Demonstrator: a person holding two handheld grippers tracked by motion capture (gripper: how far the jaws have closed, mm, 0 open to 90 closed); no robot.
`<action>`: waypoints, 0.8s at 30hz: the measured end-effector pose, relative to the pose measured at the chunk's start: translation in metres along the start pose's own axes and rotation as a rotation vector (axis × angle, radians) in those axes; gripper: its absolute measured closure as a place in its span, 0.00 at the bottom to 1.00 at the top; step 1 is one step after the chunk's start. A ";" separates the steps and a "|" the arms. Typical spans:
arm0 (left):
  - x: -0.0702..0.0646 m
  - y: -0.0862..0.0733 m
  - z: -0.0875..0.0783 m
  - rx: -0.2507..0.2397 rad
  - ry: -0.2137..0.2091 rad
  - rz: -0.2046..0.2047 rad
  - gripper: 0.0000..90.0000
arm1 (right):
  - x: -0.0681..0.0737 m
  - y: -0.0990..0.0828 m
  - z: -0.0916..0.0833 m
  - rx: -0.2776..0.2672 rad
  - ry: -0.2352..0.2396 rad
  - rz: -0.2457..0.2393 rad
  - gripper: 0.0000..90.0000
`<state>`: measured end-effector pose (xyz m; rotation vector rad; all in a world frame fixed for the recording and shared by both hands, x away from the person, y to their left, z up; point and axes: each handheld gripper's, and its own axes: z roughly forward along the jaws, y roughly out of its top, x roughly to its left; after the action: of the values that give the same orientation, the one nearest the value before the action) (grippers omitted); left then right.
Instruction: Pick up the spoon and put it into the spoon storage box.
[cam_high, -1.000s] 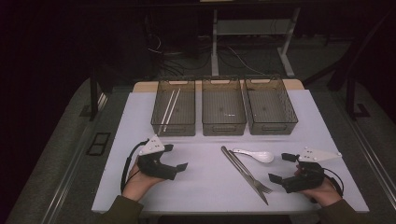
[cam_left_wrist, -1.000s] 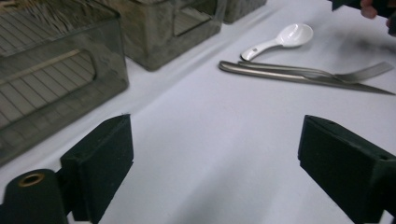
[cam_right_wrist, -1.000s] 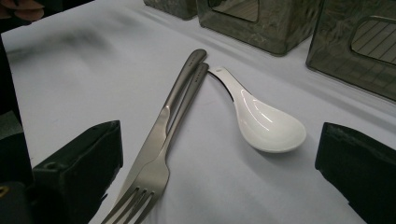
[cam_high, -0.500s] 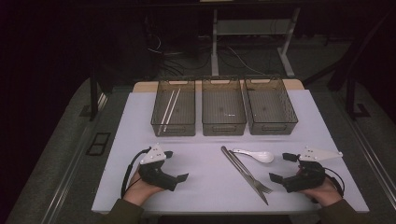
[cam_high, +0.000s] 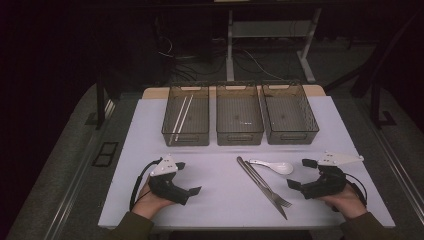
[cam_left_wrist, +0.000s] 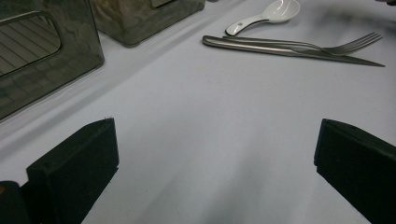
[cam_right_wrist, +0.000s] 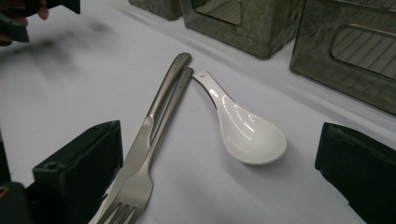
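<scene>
A: Looking from above, where are the two grippers relative to the spoon?

B: The right gripper is just beside the spoon, on the bowl side. The left gripper is well apart from it, on the other side of the knife and fork.

A: Are the jaws together or apart?

B: Both are apart. On the left gripper the jaws have just been opening and now stand wide, with only bare table between them. On the right gripper they also stand wide, and in the right gripper view the spoon lies ahead between the two jaws, but they do not touch it.

A: And the knife and fork?

B: They lie together, touching along their length, just beside the spoon. The spoon handle points to their handles.

A: What is behind the spoon?

B: Three bins in a row: left bin, middle bin, right bin. The left bin holds chopsticks
</scene>
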<state>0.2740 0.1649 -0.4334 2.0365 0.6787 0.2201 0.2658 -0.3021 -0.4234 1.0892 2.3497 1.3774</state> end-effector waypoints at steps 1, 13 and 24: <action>0.000 0.000 0.000 0.002 0.000 0.003 0.00 | -0.001 0.001 0.001 -0.004 -0.004 -0.001 0.01; -0.002 0.002 0.002 0.004 0.013 -0.017 0.00 | -0.010 0.020 0.010 -0.034 -0.024 0.033 0.01; -0.003 0.004 0.002 -0.001 0.022 -0.005 0.00 | -0.021 0.040 0.031 0.003 -0.030 0.043 0.01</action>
<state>0.2733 0.1605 -0.4307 2.0334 0.6971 0.2397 0.3160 -0.2845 -0.4112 1.1593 2.3210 1.3630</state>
